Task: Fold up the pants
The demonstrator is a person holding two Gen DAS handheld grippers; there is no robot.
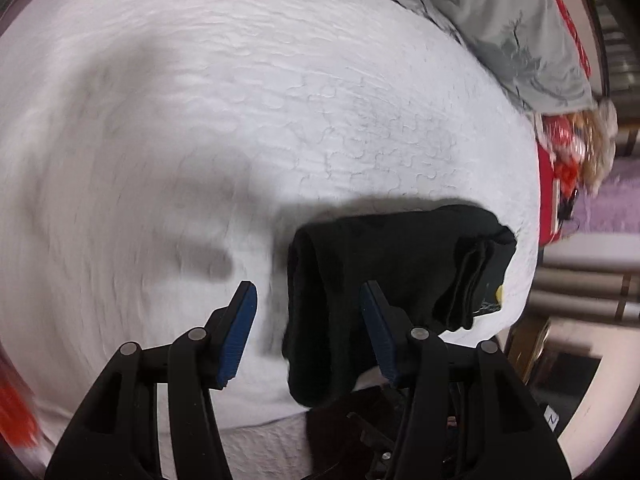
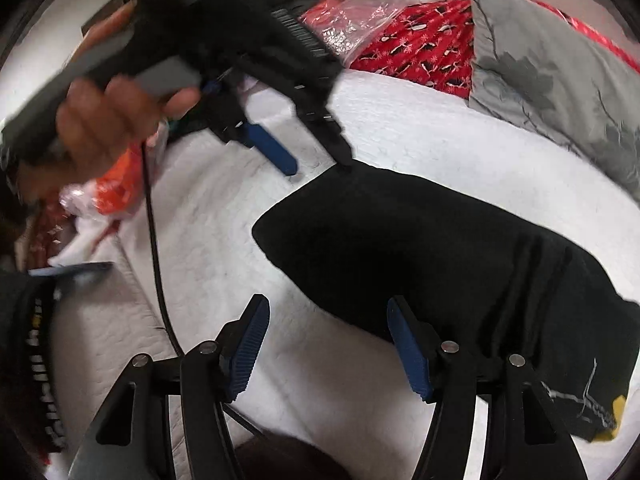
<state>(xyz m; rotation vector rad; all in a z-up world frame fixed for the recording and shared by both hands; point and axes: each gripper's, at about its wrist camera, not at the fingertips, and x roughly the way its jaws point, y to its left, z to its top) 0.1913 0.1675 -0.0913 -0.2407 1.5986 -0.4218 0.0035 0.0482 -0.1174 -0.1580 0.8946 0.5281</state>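
The right gripper (image 2: 328,344) stood with its jaws apart and nothing between the blue pads, its right-hand finger just over the near edge of the black pants (image 2: 460,264), which did not appear pinched. The left gripper (image 1: 308,332) was likewise parted and empty in its own view, though the folded cloth's edge lay partly between its fingers; in the right wrist view the same tool showed blurred at upper left, held in the person's hand (image 2: 100,120). The pants lay as a compact folded bundle on the white quilted bedspread (image 2: 400,128), in the lower right of both frames, close to the bed's edge. Their long axis ran from centre-left down to lower right in the right wrist view, the rounded fold pointing upper left and the layered end with a yellow tag (image 2: 618,404) pointing lower right. The folding looked done or nearly so; any next move would seemingly call only for squaring or smoothing the bundle.
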